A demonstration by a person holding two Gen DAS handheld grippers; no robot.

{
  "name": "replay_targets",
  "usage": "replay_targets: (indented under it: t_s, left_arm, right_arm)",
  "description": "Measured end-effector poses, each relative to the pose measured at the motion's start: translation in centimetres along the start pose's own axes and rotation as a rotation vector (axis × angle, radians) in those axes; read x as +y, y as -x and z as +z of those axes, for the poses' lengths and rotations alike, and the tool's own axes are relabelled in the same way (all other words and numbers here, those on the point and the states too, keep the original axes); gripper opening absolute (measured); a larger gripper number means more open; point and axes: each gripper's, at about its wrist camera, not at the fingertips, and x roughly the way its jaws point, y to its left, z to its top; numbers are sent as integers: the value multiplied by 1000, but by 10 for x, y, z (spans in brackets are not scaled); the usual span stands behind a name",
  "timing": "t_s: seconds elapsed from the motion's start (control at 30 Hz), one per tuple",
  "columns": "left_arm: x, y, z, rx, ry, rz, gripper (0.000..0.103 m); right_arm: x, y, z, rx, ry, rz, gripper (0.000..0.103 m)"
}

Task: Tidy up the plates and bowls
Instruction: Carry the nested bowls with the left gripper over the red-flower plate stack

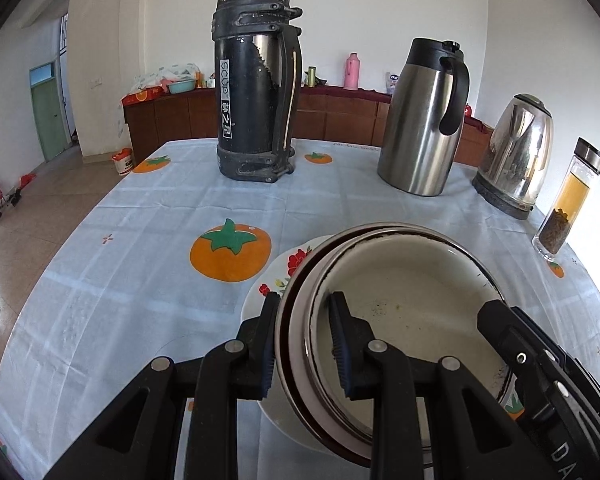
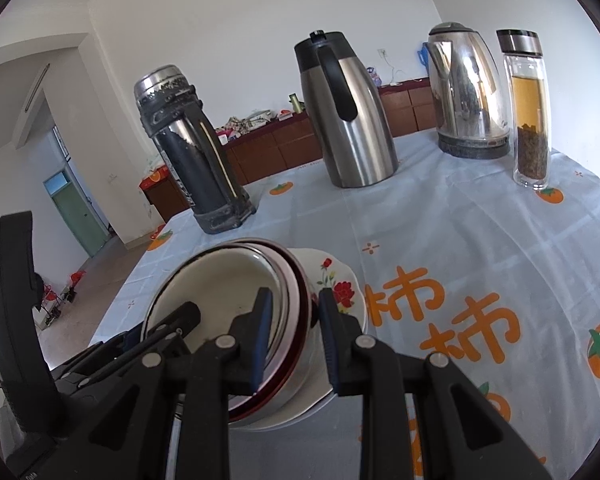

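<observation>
Left gripper [image 1: 304, 344]: pinched the left rim of the bowls [image 1: 400, 300].
Right gripper [image 2: 294, 330]: pinched their right rim.
Bowls: stacked between both grippers, over a flowered plate [image 2: 340, 276].
Worktop [image 1: 140, 260]: flask [image 1: 256, 80], jug [image 1: 424, 120] and kettle [image 1: 516, 152] stood far ahead.

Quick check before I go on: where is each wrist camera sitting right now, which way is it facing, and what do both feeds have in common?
Left wrist: rides the left gripper, looking forward and down over the table; its fingers clamp the bowl stack rim; the right gripper shows at lower right.
Right wrist: rides the right gripper, clamped on the stack's opposite rim above the floral plate; the left gripper shows at lower left.
Shared: bowl stack, plate, black flask, steel carafe, kettle, tea bottle, persimmon tablecloth.
</observation>
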Motion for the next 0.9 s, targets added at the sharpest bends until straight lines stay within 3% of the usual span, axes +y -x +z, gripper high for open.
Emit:
replay_targets:
  t_s: [0.57,0.9]
  left_arm:
    - [6,-14,4,32,25,3,27]
    - [7,-15,5,31,29,-3,27]
  right_arm:
    - [1,-15,5,20,12,3,24]
    - [0,-16,1,-32,23,33,28]
